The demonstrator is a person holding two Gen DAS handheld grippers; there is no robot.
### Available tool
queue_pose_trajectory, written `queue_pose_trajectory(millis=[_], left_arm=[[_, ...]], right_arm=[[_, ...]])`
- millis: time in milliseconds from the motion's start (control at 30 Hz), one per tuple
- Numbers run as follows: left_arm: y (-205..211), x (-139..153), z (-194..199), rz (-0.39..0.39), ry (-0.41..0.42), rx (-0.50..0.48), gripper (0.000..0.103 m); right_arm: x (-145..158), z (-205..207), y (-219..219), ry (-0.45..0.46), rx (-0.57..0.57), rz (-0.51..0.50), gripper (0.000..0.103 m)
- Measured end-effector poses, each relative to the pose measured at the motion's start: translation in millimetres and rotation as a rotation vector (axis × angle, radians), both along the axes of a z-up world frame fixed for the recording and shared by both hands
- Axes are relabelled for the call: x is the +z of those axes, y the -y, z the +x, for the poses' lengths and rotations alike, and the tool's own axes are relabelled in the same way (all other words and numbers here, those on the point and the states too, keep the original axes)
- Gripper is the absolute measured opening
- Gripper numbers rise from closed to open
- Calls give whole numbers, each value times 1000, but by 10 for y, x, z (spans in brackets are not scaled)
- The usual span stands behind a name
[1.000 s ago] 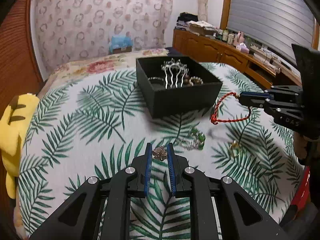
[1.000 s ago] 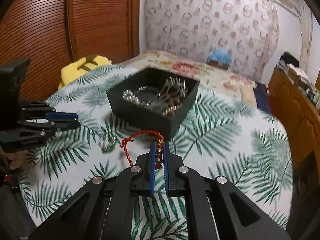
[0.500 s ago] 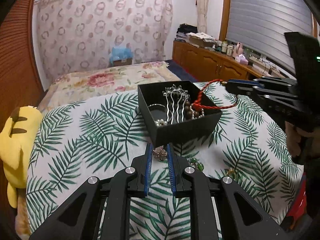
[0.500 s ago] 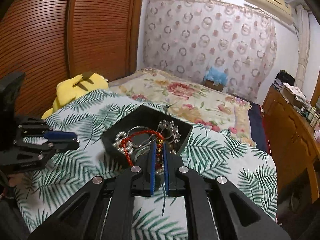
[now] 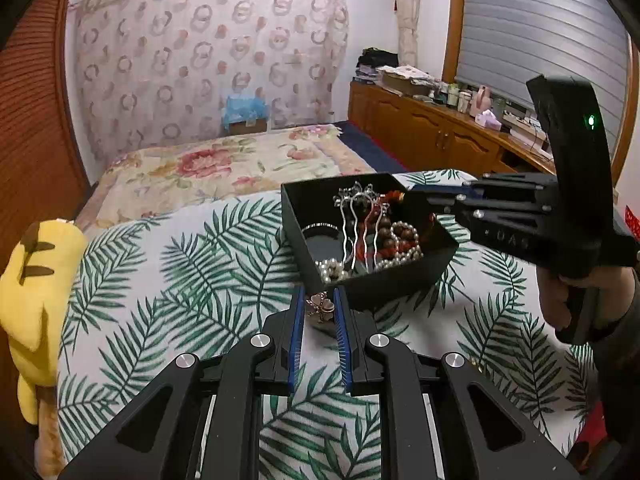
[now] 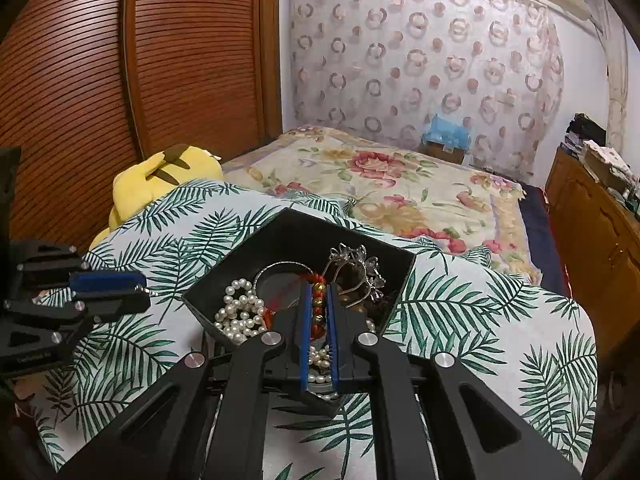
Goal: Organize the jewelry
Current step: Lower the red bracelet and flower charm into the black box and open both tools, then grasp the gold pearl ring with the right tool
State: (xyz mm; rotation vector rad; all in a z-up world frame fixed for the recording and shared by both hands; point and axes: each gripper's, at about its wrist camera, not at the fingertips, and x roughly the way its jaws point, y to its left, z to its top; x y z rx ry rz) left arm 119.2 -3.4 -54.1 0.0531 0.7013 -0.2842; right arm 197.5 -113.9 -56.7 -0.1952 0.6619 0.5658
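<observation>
A black open box [image 5: 400, 276] sits on the palm-leaf cloth and holds a silver hair comb [image 5: 356, 216], pearls [image 5: 332, 270] and brown beads. My left gripper [image 5: 318, 300] is shut on a small pink flower-shaped brooch [image 5: 320, 307], just in front of the box's near wall. My right gripper [image 6: 318, 292] reaches over the box [image 6: 224, 276] and is shut on the beaded part of a red cord bracelet [image 6: 318, 300], whose cord lies down inside the box. The right gripper also shows in the left wrist view [image 5: 420, 196] above the box's right rim.
A yellow plush toy [image 5: 36, 280] lies at the left edge of the bed. A floral bedspread [image 5: 224, 168] stretches beyond the leaf cloth. A wooden cabinet [image 5: 440, 136] with clutter runs along the right wall; a slatted wooden wardrobe [image 6: 120, 80] stands on the left.
My right gripper carried the red bracelet from above the cloth over into the box and lowered it. My left gripper moved up close to the box with the brooch.
</observation>
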Motion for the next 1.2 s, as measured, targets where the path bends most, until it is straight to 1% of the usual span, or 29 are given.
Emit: queue_pose_trajectory(millis=[100,167,433,667,933,967,1033,1067,1200], left_arm=[[21,36,43,5,5,-3,14],[47,66,67,11,12,-6,14],[197,163,234,26,27,-21,14],[336,87,411,40,14,-28,14],[467,60,578,53,7,-31,14],[472,61,586,54,7,-31,15],[471,57,599,50,5,-22,35],[467,59,594,47,9,-17,48],[444,60,540,41,7,-11,51]], right_arm=[[1,-16,13,-1,1,4,11],[-5,-28,27,-2,-2,7,20],[16,-146,202,5,-28,32,20],[5,-356,429,2,-41,55,20],[-9,-550,531,4,-41,73,20],[-17,-570,539,5,-42,75,20],[-34,-599,539,4,-41,77,20],[-44,-616,536,3,-39,76,20],[-86,-692,517,-4,-25,80,20]])
